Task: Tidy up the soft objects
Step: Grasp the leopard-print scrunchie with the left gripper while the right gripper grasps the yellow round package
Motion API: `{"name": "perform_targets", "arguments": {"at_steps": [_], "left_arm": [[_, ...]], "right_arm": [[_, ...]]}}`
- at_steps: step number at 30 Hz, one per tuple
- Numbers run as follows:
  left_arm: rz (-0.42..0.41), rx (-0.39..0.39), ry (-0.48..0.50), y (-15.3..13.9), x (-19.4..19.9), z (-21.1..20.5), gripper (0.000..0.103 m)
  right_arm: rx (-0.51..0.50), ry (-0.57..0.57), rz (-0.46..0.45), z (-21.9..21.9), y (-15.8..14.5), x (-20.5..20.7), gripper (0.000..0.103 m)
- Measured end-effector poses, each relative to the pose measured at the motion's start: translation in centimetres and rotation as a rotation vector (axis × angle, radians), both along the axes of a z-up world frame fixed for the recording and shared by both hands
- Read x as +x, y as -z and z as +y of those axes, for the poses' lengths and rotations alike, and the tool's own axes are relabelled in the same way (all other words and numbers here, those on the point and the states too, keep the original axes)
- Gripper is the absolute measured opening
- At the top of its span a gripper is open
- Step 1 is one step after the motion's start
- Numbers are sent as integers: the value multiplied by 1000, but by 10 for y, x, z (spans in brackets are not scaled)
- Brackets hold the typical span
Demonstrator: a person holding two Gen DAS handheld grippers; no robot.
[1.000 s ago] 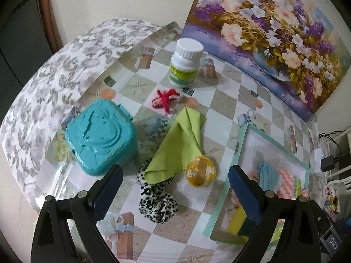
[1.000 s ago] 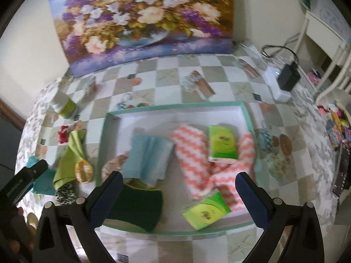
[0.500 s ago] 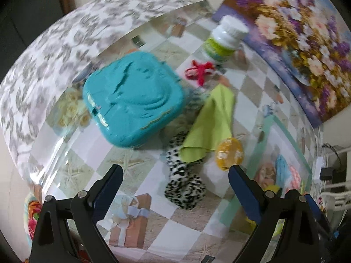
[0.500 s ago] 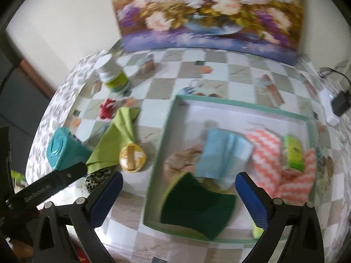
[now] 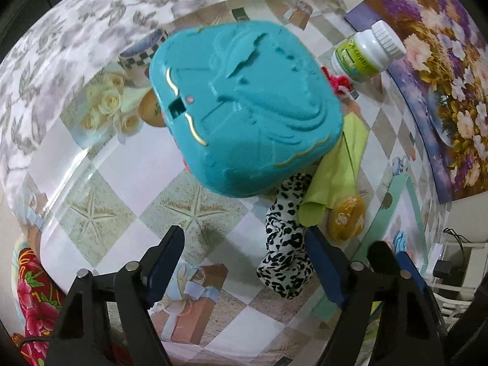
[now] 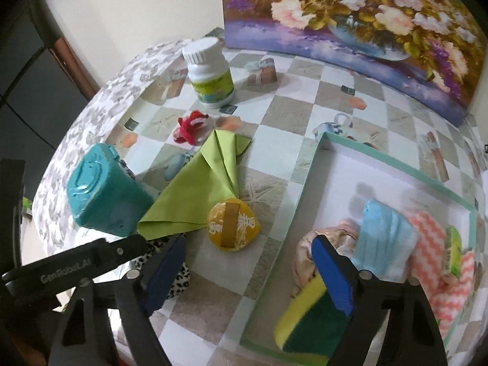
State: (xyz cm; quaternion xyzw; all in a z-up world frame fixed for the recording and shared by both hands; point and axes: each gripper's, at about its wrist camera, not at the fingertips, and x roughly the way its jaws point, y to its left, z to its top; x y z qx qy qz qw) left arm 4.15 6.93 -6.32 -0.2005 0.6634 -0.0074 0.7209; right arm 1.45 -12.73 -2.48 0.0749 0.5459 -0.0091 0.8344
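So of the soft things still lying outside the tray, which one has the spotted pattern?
The leopard-print cloth, black spots on white, partly under the plain green cloth. The yellow pouch beside them has printed markings but no spots, and the small red piece is plain too.

We see a cream wall (image 6: 146,15) behind the desk (image 6: 305,116), which wears a shiny cover with squares and a leafy cloth (image 5: 55,39) under it. A big flower painting (image 6: 350,9) leans on the wall. Far right, blurry, there may be white furniture (image 5: 457,277) with black cables.
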Motion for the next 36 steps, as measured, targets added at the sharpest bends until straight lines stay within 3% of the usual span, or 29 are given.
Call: {"name": "perform_targets", "arguments": {"at_steps": [10, 16, 26, 29, 36], "left_arm": [[21, -75, -1, 6, 2, 1, 57], [38, -101, -1, 12, 9, -8, 55], [44, -135, 3, 18, 15, -17, 36], [38, -139, 10, 18, 17, -21, 30], [34, -144, 13, 16, 18, -31, 25]], "right_arm": [[-29, -55, 25, 8, 21, 15, 70], [-39, -93, 44, 16, 31, 22, 64], [-65, -120, 63, 27, 46, 28, 63], [-71, -120, 71, 29, 51, 29, 58], [-49, -101, 74, 26, 53, 30, 55]]}}
